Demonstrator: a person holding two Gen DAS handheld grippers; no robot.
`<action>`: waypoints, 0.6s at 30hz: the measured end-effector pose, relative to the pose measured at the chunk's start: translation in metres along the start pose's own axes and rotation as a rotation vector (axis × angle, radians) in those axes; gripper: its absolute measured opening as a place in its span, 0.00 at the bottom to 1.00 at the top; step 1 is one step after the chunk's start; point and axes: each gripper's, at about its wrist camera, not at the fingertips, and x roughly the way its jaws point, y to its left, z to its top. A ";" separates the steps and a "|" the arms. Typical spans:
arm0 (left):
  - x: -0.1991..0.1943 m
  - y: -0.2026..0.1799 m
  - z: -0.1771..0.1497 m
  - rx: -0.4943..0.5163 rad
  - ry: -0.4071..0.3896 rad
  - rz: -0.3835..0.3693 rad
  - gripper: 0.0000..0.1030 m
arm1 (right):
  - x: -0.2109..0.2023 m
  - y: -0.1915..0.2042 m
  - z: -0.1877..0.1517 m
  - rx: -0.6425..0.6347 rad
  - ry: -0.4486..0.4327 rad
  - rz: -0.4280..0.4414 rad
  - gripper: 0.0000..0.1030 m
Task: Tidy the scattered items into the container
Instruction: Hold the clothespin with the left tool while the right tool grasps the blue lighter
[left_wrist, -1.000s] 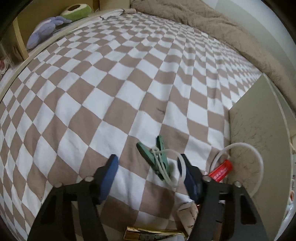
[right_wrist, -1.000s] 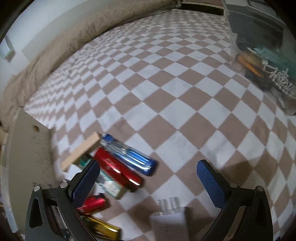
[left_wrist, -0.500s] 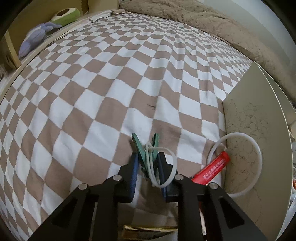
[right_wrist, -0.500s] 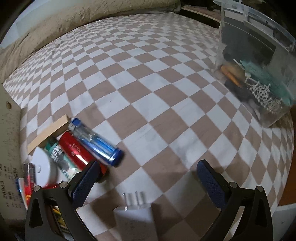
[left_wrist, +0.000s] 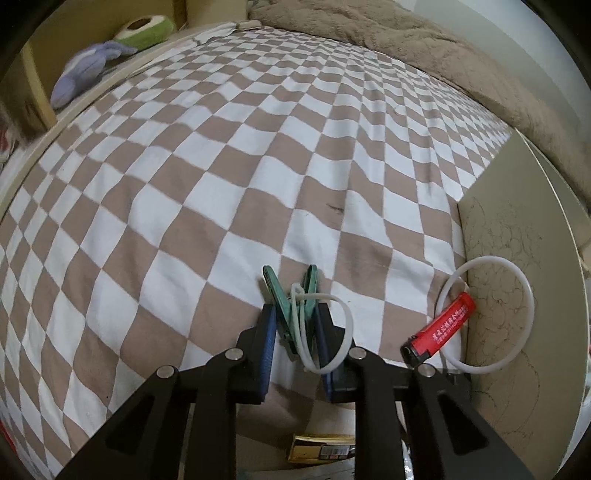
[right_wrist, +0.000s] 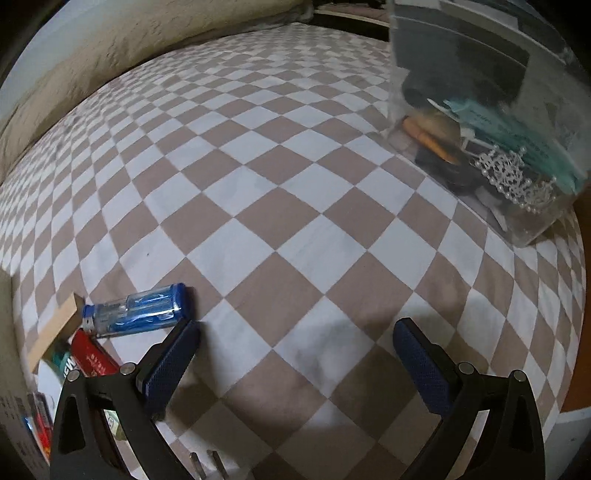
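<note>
My left gripper (left_wrist: 295, 332) is shut on a green clothespin (left_wrist: 291, 299) with a white ring (left_wrist: 325, 332) looped through it, just above the checkered bed cover (left_wrist: 221, 184). A red lighter (left_wrist: 441, 326) lies to its right inside a larger white ring (left_wrist: 487, 314). My right gripper (right_wrist: 295, 354) is open and empty above the cover. A blue lighter (right_wrist: 136, 310) lies by its left finger, with a red lighter (right_wrist: 92, 360) and a wooden stick (right_wrist: 55, 332) further left. The clear container (right_wrist: 480, 110), holding several items, stands at the upper right.
A beige board (left_wrist: 517, 277) lies at the right of the left wrist view. A gold packet (left_wrist: 321, 446) shows under the left gripper. Plug prongs (right_wrist: 207, 465) show at the bottom of the right wrist view. A brown blanket (left_wrist: 443, 55) and plush toys (left_wrist: 85, 70) edge the bed.
My left gripper closed on the green clothespin and lifted it slightly. My right gripper swung right, bringing the clear container closer and the lighters to the left edge.
</note>
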 end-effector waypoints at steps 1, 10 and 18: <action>-0.001 0.003 -0.001 -0.009 0.000 -0.002 0.21 | -0.003 -0.001 0.000 0.003 -0.006 0.017 1.00; -0.014 0.006 -0.006 -0.048 -0.013 -0.046 0.21 | -0.016 0.040 -0.003 -0.111 -0.025 0.272 1.00; -0.035 -0.007 -0.007 -0.025 -0.067 -0.084 0.21 | -0.011 0.075 -0.006 -0.129 0.026 0.272 1.00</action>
